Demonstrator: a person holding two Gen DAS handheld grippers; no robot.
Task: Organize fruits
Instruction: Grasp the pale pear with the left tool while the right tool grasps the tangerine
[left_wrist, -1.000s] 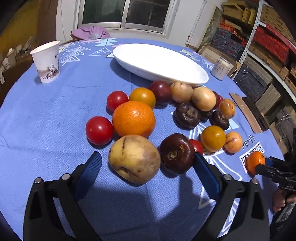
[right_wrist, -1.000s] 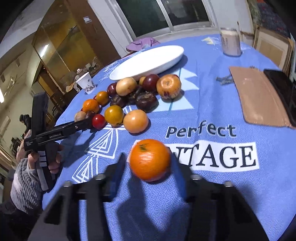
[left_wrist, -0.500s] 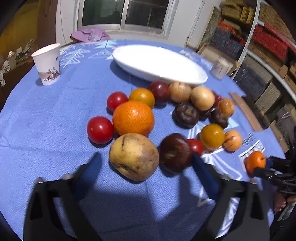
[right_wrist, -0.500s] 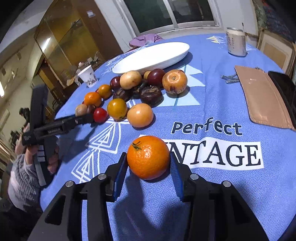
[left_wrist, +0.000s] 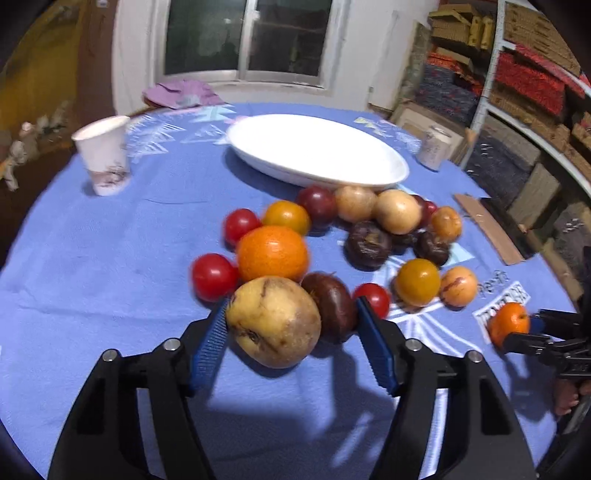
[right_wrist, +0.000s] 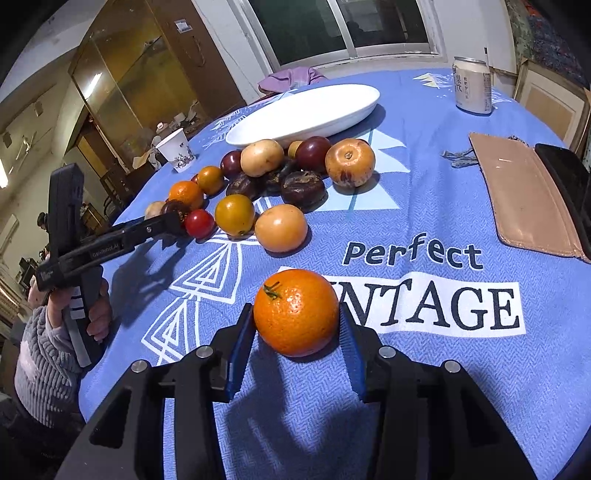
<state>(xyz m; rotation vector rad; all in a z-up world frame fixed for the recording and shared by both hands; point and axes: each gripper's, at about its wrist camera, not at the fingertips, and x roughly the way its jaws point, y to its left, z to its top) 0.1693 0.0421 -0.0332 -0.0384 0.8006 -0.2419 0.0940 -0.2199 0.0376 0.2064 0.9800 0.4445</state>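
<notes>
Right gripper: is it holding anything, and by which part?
The right gripper has its blue pads against the two opposite sides of the round orange tangerine, at its widest part; the fruit sits on the blue tablecloth.

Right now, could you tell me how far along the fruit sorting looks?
Nothing looks done: the white dish holds no fruit. In hand: the right gripper brackets a small orange; the left gripper brackets a tan fruit and a dark fruit together. The remaining pile is left.
</notes>
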